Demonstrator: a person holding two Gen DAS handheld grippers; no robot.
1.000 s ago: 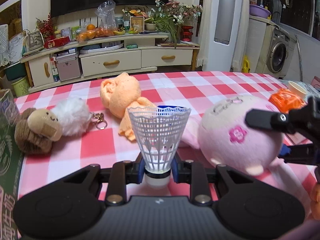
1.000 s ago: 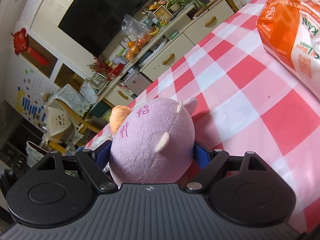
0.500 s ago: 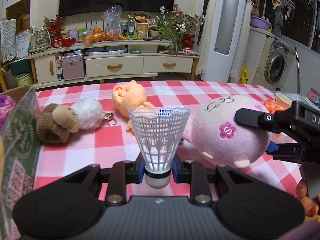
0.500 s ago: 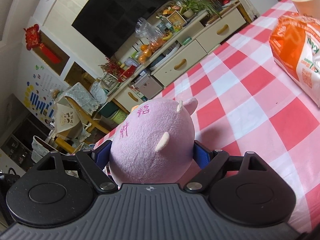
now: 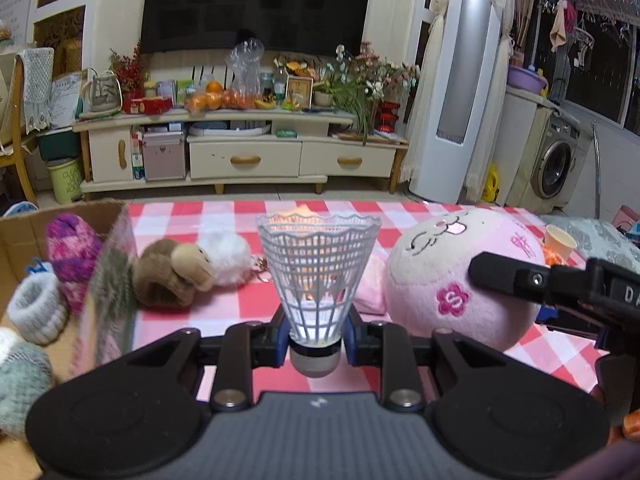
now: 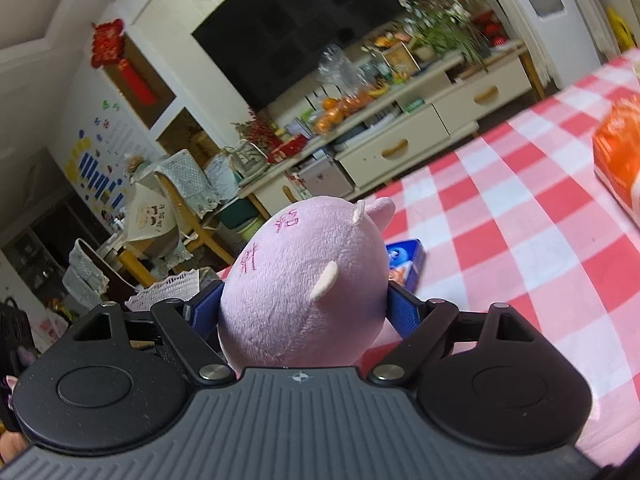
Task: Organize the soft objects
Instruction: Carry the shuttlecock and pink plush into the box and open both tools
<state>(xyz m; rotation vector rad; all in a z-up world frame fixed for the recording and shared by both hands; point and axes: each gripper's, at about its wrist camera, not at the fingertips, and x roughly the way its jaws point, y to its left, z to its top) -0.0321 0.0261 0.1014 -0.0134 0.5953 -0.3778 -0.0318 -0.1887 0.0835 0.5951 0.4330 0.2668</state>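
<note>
My left gripper (image 5: 316, 340) is shut on a white plastic shuttlecock (image 5: 316, 272), held upright above the checked table. My right gripper (image 6: 304, 304) is shut on a round pink pig plush (image 6: 304, 280); the same plush (image 5: 452, 280) and the right gripper's arm (image 5: 552, 284) show at the right of the left wrist view. A brown and white sheep plush (image 5: 188, 268) lies left of the shuttlecock. An orange plush (image 5: 300, 216) is mostly hidden behind the shuttlecock. A cardboard box (image 5: 24, 232) at the left holds knitted soft items (image 5: 72, 252).
A red and white checked cloth (image 6: 520, 240) covers the table. An orange packet (image 6: 620, 152) lies at the right, a small blue box (image 6: 404, 260) sits behind the pig plush, and a paper cup (image 5: 560, 240) stands at the far right. A TV cabinet (image 5: 240, 152) stands beyond the table.
The left gripper has moved left with the shuttlecock, so the cardboard box has come into view. The right gripper has lifted and tilted with the pig plush; the blue box now shows.
</note>
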